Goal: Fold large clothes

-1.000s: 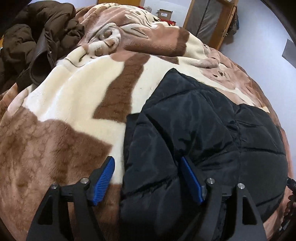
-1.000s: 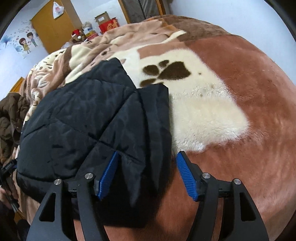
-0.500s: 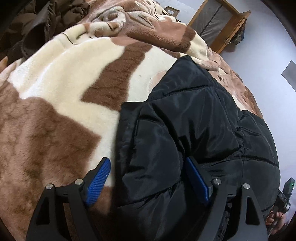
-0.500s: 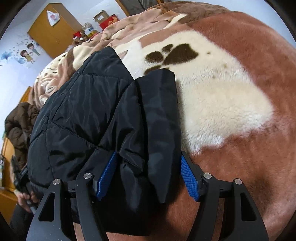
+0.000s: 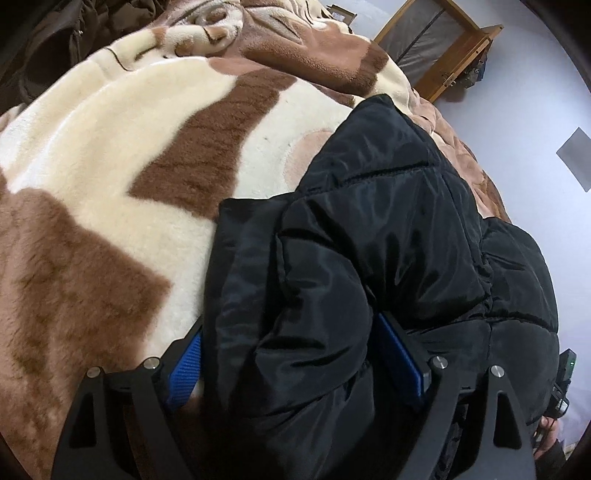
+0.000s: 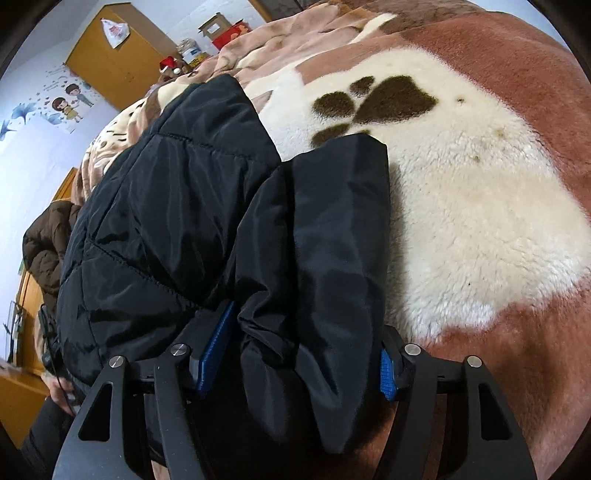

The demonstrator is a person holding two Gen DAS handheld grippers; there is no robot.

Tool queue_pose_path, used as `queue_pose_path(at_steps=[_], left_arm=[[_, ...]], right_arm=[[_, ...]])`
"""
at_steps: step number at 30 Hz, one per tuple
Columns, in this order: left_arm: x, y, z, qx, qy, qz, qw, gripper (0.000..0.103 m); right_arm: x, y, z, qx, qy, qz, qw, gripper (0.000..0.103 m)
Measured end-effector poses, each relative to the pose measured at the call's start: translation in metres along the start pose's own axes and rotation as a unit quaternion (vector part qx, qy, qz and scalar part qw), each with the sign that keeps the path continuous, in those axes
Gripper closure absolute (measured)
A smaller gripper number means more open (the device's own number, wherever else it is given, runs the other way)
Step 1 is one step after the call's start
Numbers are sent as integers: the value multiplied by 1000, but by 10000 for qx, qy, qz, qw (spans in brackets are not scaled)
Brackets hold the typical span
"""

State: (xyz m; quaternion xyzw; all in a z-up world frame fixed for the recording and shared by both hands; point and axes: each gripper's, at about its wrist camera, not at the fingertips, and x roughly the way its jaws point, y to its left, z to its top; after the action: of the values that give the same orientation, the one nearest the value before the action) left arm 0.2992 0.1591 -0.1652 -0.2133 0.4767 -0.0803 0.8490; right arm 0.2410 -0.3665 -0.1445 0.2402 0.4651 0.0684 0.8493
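A black puffer jacket (image 5: 388, 258) lies partly folded on a brown and cream plush blanket (image 5: 110, 166). In the left wrist view my left gripper (image 5: 295, 354) is open, its blue pads on either side of the jacket's near left edge, with padded cloth bulging between them. In the right wrist view the jacket (image 6: 177, 206) fills the left half, and my right gripper (image 6: 299, 362) is open around its near right fold (image 6: 332, 258). The blue fingers (image 6: 216, 347) are partly hidden by cloth.
A brown coat (image 6: 44, 251) is heaped at the far left of the bed, also in the left wrist view's top left corner (image 5: 40, 48). A wooden frame (image 5: 439, 48) leans on the wall. An orange wardrobe (image 6: 114, 62) and boxes (image 6: 221, 29) stand behind the bed.
Both grippers have moved forward and down onto the jacket's near edge, so the cloth now sits deep between each pair of fingers. The jaws have stayed wide.
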Motion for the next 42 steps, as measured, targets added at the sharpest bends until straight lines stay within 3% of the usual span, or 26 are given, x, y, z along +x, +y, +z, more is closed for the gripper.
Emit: queue_pose_path(at_steps=[7,9,12,17,19,32,42], left_arm=[[13,-8,10,38,53,92,9999,10],[13,-10,9,66,62,85,9999,12],[11,-15,9,133,61,-11,9999,28],[-10,-35,11,459,-17,176,9988,70],[-27,-42,14,596,-130,249,9978,74],[-121,-84,39,992,-897,-2,9910,77],[-145,-89,91,1046,-1236,18,9868,77]], right_arm=[[20,2,14,73,63,58,9999,39],[17,6,13,30,50,47,10000,48],[14,15,14,-140,49,-56,9999,60],[4,30,18,-257,35,-214,9994,73],[-9,39,20,-404,-22,-261,9988,76],[-86,78,38,-756,-675,88,9948,78],[-86,113,75,-854,-949,318,9913,78]])
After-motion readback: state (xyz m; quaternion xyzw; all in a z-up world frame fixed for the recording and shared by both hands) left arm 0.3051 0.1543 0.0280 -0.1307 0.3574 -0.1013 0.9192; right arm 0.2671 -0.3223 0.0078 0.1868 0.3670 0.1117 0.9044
